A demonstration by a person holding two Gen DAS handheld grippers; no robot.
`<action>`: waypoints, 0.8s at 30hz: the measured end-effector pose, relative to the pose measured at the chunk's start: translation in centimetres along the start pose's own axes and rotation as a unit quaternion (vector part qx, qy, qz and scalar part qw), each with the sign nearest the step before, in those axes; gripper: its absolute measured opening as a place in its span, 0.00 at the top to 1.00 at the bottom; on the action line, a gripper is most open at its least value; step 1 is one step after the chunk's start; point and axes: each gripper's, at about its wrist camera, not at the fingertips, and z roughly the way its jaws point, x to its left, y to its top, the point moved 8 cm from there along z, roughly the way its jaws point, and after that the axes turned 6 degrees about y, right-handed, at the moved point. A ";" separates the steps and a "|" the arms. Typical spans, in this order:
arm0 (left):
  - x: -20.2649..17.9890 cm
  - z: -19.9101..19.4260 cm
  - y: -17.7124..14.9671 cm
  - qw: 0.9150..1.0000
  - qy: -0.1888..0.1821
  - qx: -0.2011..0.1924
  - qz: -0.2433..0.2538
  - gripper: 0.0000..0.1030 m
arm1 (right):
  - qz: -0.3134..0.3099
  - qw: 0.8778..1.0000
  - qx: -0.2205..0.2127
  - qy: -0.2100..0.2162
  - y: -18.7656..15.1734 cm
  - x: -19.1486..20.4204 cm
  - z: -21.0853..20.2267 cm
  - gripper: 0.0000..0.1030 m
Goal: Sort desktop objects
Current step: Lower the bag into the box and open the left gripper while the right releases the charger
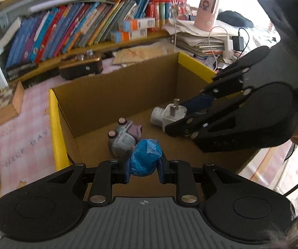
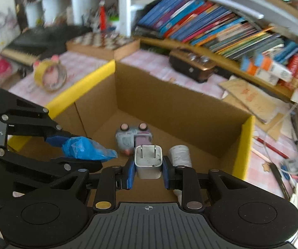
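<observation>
We hold two things over the open cardboard box (image 1: 115, 95), whose rim is edged in yellow. The left gripper (image 1: 143, 169) pinches a crumpled blue plastic wrapper (image 1: 144, 158) between its blue-padded fingers (image 1: 127, 171); the wrapper bulges up and forward past the fingertips, above the near part of the box floor. Just beyond it, on the floor, lies a small grey toy car (image 1: 123, 138), tipped so that its wheels face upward.

The right gripper (image 2: 148, 171) is closed on a white plug adapter (image 2: 148, 160), its two metal prongs pointing upward and away from us. The adapter sits squarely between the blue pads (image 2: 130, 172). A white cylinder (image 2: 179, 155) rests on the box floor just right of it, and the toy car lies a little farther in.

In the left wrist view the right gripper reaches into the box from the right, angled downward, with the adapter low near the floor. In the right wrist view the left gripper comes in from the left, roughly level, its wrapper hanging over the box interior. The box stands on a pink checked tablecloth (image 1: 24, 124), with a shelf of books (image 1: 66, 27) on the far side.
</observation>
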 end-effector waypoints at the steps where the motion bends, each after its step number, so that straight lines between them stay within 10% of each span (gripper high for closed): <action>1: 0.0 0.3 0.1 1.000 -0.001 0.005 -0.002 0.78 | -0.008 1.000 0.010 0.004 0.1 0.1 0.5 0.75; 16: 0.0 0.9 0.0 1.000 0.000 0.018 -0.014 0.76 | -0.037 0.997 0.063 0.032 -0.2 0.5 2.8 0.73; 24: -0.6 -2.2 1.1 0.999 0.018 -0.044 -0.008 0.28 | 0.013 1.000 0.001 0.012 0.5 -1.4 -0.3 0.72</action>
